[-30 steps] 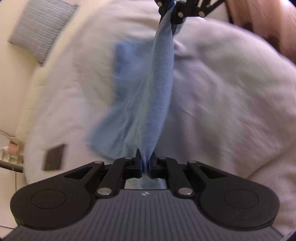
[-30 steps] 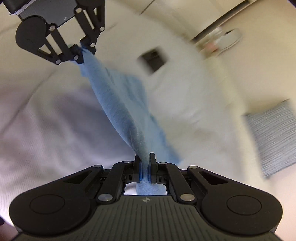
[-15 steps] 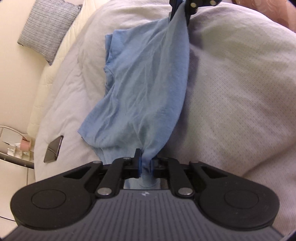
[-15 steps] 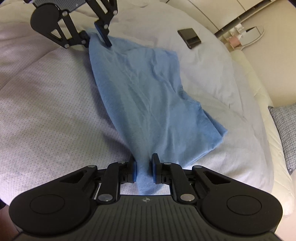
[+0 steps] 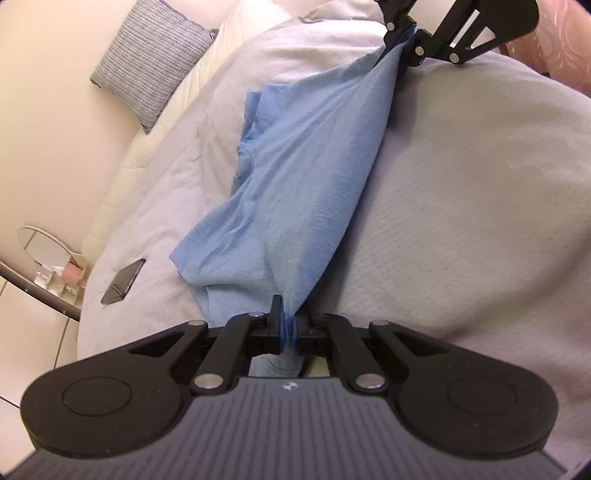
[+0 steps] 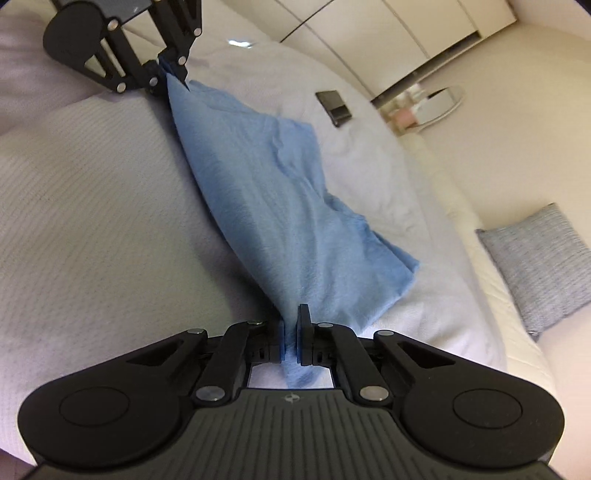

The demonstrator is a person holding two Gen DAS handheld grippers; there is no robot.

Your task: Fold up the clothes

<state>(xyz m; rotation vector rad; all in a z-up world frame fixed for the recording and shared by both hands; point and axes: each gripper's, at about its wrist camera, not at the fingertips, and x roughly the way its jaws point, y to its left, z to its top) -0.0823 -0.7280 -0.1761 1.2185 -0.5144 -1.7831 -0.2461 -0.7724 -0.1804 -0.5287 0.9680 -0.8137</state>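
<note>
Left wrist view: the left gripper (image 5: 290, 325) is clamped tight on a bunched corner of a light blue garment (image 5: 295, 192), with a short tail of cloth showing behind the jaws. The fabric runs taut along its right edge up to the right gripper (image 5: 404, 33) at the top of the frame, which pinches the opposite corner. Between the two tools the garment sags leftward and lies on a pale grey bedcover (image 5: 461, 184), with a seam or sleeve edge visible near its upper left part. A dark flat phone-like object (image 5: 123, 280) lies on the cover to the left of the garment, apart from it. A grey striped cushion (image 5: 151, 62) rests against a cream headboard at upper left. A round mirror (image 5: 44, 245) stands on a small shelf at far left.

Right wrist view: the right gripper (image 6: 291, 341) is closed fully on a gathered corner of the garment (image 6: 280, 206), cloth visibly squeezed between the pads. The left gripper (image 6: 171, 70) at upper left grips the far corner. The garment spreads to the right across the bedcover (image 6: 92, 192), its loose end folded over itself near the cover's edge. The dark flat object (image 6: 334, 103) lies beyond the garment, not touching it. The cushion (image 6: 535, 262) sits at far right.
</note>
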